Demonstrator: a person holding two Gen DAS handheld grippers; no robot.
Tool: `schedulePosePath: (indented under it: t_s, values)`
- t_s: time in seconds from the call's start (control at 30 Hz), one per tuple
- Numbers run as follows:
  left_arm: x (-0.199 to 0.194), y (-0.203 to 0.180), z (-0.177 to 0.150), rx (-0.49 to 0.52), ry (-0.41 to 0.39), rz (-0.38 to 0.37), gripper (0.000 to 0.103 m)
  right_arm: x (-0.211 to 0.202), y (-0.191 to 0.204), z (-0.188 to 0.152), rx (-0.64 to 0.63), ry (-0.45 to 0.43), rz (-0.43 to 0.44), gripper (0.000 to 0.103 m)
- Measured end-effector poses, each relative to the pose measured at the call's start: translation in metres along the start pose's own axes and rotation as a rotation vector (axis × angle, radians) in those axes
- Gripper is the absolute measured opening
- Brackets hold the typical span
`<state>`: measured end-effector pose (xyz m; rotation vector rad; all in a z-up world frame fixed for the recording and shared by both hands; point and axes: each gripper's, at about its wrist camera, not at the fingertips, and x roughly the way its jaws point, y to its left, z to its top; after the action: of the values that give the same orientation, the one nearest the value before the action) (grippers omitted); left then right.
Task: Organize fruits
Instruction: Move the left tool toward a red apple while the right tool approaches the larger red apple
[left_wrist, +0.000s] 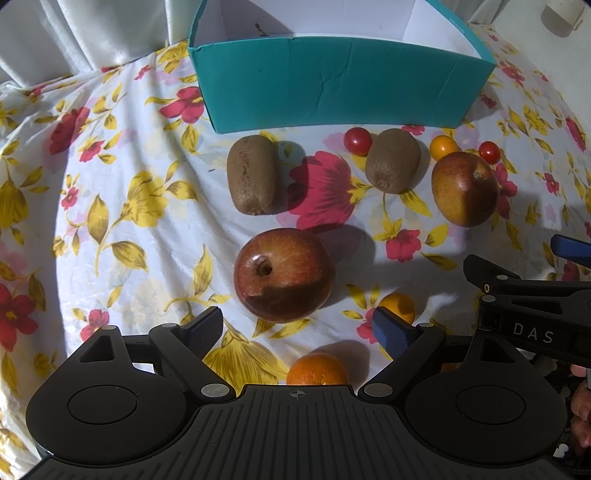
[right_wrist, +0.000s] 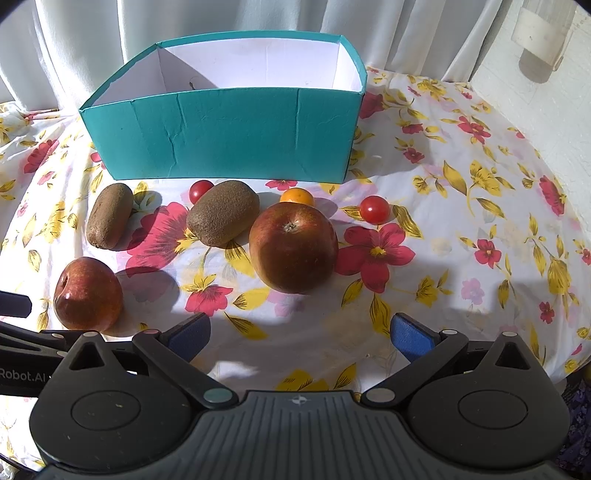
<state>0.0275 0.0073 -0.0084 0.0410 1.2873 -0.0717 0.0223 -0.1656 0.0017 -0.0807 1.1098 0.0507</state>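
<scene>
A teal box (left_wrist: 332, 85) (right_wrist: 225, 136) stands at the back of the flowered table, its white inside empty as far as I can see. In front lie two kiwis (left_wrist: 253, 181) (right_wrist: 223, 214), two red apples (left_wrist: 284, 275) (right_wrist: 293, 247), red cherry tomatoes (left_wrist: 357, 141) (right_wrist: 375, 209), a yellow tomato (right_wrist: 297, 195) and an orange (left_wrist: 317, 371). My left gripper (left_wrist: 299, 328) is open, with the near apple just ahead of its fingers. My right gripper (right_wrist: 299, 332) is open and empty, short of the other apple.
A flowered cloth (right_wrist: 461, 221) covers the table. White curtains (right_wrist: 74, 44) hang behind the box. A small orange fruit (left_wrist: 399, 306) sits by the left gripper's right finger. The right gripper's body (left_wrist: 532, 310) shows at the right edge of the left wrist view.
</scene>
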Motion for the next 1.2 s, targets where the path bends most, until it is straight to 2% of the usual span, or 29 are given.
schedulePosePath:
  t_s: [0.8,0.97,1.2]
  values:
    - [-0.004,0.001,0.000,-0.027,-0.013,-0.016,0.092,-0.001,-0.004,-0.003,0.009,0.000,0.002,0.103]
    - [-0.007,0.001,0.000,-0.021,-0.045,-0.024,0.091,0.000,-0.005,-0.004,0.013,-0.004,0.012,0.103]
    - [-0.012,0.006,-0.003,-0.041,-0.127,-0.042,0.091,-0.008,-0.009,-0.009,-0.004,-0.119,0.071,0.103]
